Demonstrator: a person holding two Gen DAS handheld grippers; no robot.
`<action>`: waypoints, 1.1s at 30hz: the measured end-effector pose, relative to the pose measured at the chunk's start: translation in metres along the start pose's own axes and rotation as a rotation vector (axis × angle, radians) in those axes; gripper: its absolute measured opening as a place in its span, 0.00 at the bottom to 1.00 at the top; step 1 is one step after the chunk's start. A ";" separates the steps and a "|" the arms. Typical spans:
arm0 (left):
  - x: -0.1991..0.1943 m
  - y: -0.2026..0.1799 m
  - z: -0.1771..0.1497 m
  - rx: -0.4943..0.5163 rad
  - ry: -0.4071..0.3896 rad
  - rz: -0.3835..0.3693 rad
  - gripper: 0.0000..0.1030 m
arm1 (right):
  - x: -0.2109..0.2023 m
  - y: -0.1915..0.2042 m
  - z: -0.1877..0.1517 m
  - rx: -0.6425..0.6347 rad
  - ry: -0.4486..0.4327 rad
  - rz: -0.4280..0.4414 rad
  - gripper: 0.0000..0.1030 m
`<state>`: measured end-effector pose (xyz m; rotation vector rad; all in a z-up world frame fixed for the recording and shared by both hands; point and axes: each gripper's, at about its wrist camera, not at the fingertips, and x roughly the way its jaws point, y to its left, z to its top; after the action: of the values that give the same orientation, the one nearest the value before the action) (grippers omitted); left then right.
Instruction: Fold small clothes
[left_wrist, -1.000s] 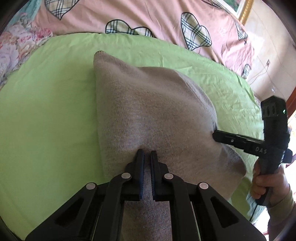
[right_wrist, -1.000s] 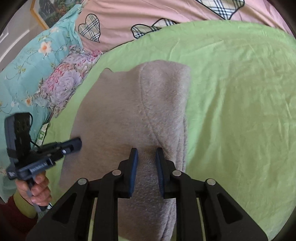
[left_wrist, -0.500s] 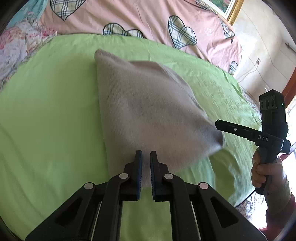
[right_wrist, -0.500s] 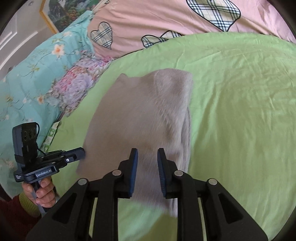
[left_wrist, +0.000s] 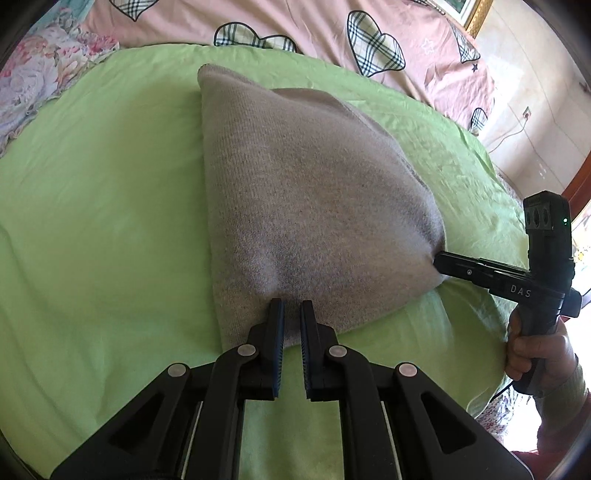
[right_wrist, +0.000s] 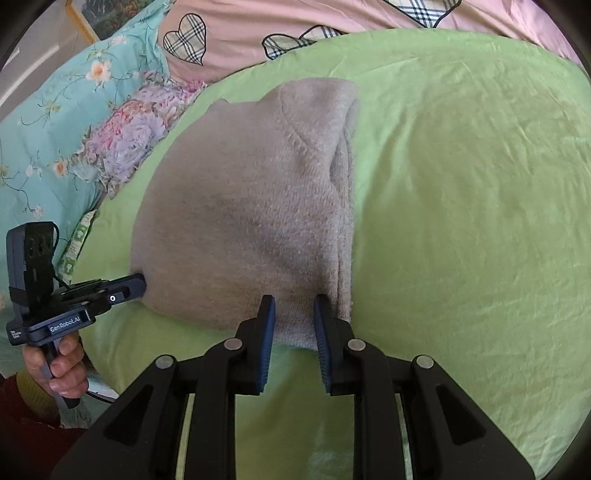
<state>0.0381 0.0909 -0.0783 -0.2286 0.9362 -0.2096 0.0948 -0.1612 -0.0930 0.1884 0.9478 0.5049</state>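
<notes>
Left wrist view: the grey knitted garment has come down since a second ago; its near hem, which hung slack toward the cameras, now ends at the fingertips on the lime-green bed sheet. Left gripper is clenched on the near hem, right gripper pinches the other near corner. Loads of bare sheet to the garment's sides. Past its far edge there's the pink quilt with plaid hearts, floral pillows off to the left.
</notes>
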 end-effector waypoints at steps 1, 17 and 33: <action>-0.001 0.001 -0.001 -0.003 0.002 -0.003 0.08 | -0.001 0.000 0.000 0.003 -0.001 0.000 0.22; -0.051 -0.006 -0.005 -0.013 -0.076 0.088 0.39 | -0.060 0.021 -0.002 -0.013 -0.119 -0.024 0.41; -0.038 -0.025 0.080 0.003 0.071 0.135 0.40 | -0.038 0.032 0.063 -0.021 0.013 0.017 0.50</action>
<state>0.0795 0.0861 0.0043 -0.1551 1.0174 -0.0955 0.1167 -0.1480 -0.0170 0.1746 0.9544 0.5317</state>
